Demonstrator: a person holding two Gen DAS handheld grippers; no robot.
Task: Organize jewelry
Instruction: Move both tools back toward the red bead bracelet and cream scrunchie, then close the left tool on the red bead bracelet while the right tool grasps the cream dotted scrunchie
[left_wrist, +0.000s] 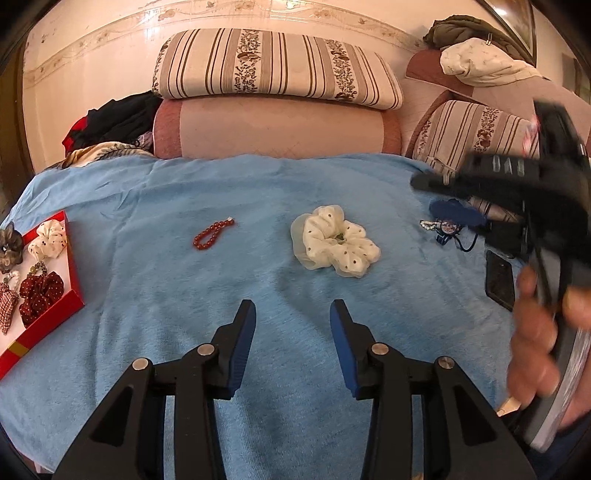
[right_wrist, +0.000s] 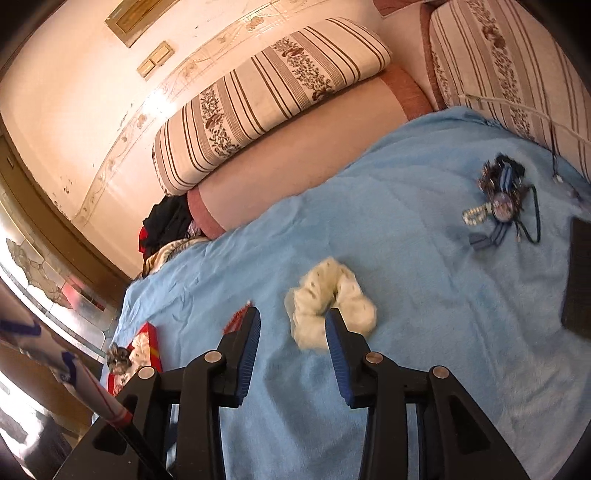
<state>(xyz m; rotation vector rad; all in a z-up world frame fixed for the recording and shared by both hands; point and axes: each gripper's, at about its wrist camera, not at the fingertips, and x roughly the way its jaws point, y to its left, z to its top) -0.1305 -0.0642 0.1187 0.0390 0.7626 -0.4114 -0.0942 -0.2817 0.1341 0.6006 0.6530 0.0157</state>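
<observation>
- Left gripper (left_wrist: 292, 308): jaws parted, nothing between the 2 blue pads, held above the blue blanket (left_wrist: 258, 192).
- Right gripper (right_wrist: 292, 315): jaws likewise parted and empty, above the same blanket; in the left wrist view it appears blurred at the right edge, held by a hand (left_wrist: 535, 332).
- White scrunchie (left_wrist: 334, 242): dotted, lying on the blanket ahead of both grippers, touched by neither.
- Red bead bracelet (left_wrist: 212, 233): lies on the blanket left of the white scrunchie, well apart from it.
- Red box (left_wrist: 74, 266): at the blanket's left edge, holding a second white scrunchie (left_wrist: 48, 238) and a dark red dotted scrunchie (left_wrist: 38, 293).
- Tangle of jewelry (right_wrist: 498, 199): beads and cords at the blanket's right side, near a dark phone (left_wrist: 500, 280).
- Striped cushion (left_wrist: 273, 66): behind the blanket, against the wall.
</observation>
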